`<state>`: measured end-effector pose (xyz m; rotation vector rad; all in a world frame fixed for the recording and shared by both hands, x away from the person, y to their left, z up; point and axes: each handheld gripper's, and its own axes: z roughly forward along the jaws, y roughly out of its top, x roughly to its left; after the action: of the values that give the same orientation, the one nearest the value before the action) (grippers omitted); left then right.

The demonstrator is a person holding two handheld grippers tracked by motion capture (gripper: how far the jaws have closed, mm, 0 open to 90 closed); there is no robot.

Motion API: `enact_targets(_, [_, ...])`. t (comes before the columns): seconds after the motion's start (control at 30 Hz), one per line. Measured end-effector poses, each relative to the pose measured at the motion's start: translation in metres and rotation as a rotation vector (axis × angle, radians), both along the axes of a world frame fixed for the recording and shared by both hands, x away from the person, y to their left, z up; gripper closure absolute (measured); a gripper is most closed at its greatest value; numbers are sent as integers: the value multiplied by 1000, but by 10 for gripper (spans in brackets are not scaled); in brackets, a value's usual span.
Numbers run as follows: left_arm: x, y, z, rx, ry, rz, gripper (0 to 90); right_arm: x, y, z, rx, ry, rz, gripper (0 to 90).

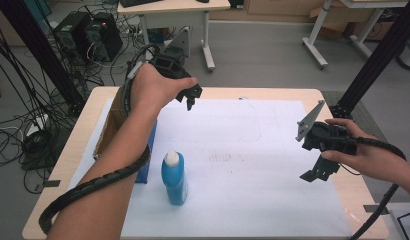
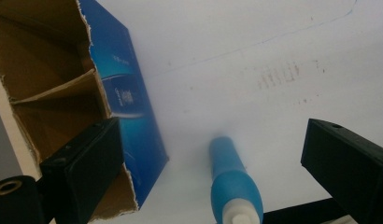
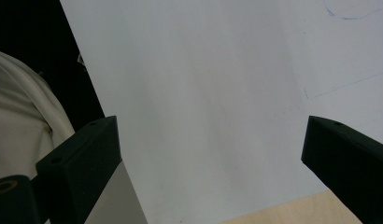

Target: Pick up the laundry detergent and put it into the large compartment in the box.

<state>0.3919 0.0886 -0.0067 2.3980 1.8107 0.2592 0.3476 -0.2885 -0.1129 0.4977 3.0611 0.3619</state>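
Item: blue bottle, upright near the desk's front-left edge. We logged the left claw nearer, above it, released; right claw released, well apart.

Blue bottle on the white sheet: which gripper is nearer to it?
Left. The left gripper is raised over the far side of the table, looking down at the blue bottle. The right gripper hangs farther off, toward the table's right edge. Both are open.
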Motion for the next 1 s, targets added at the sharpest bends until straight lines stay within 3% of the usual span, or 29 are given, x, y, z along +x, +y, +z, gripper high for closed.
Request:
enact_targets(0.6, [-35, -7, 19, 21, -15, -3, 60, -15, -2, 9, 4, -13, -5, 48])
enact_targets(1.0, [-54, -11, 23, 35, -8, -6, 60, -20, -8, 17, 6, -23, -18, 48])
